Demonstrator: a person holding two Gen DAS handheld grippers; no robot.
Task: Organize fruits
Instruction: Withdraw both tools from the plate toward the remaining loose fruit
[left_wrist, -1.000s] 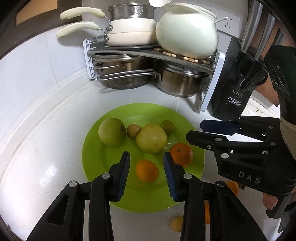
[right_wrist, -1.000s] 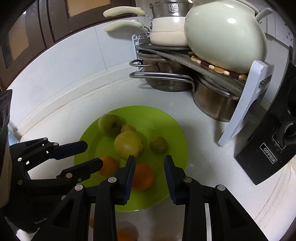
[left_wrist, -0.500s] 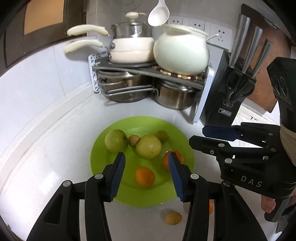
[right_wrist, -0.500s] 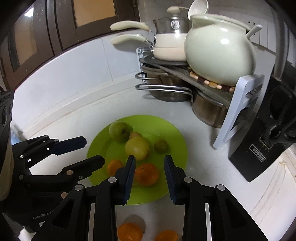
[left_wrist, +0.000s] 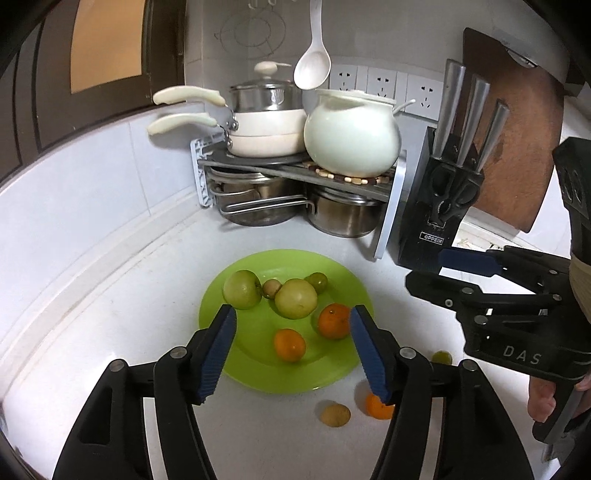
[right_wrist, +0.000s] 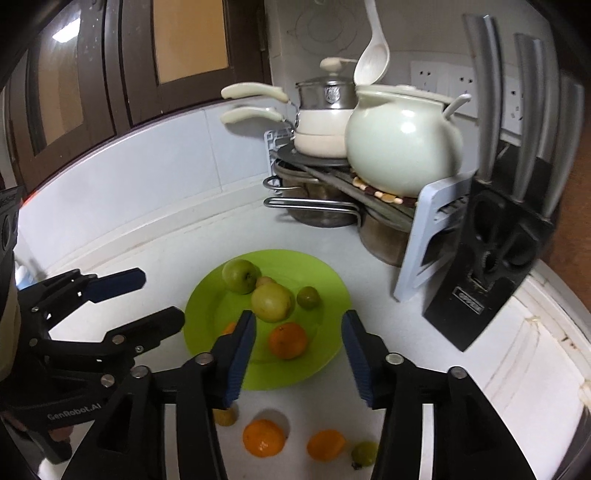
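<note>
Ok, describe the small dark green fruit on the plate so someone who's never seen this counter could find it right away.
Start at the lime-green plate on the white counter, in front of the rack of pots. The fruit cluster sits toward the plate's back; the small dark green fruit lies at the cluster's right end, beside the pale yellow-green one. It is darker and far smaller than both apples.

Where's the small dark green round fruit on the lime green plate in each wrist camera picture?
Left wrist view: the small dark green round fruit sits at the plate's far side, right of centre, behind the large yellow-green apple.
Right wrist view: it lies right of that apple, toward the plate's right edge.
Shared landmark: the lime green plate.
</note>
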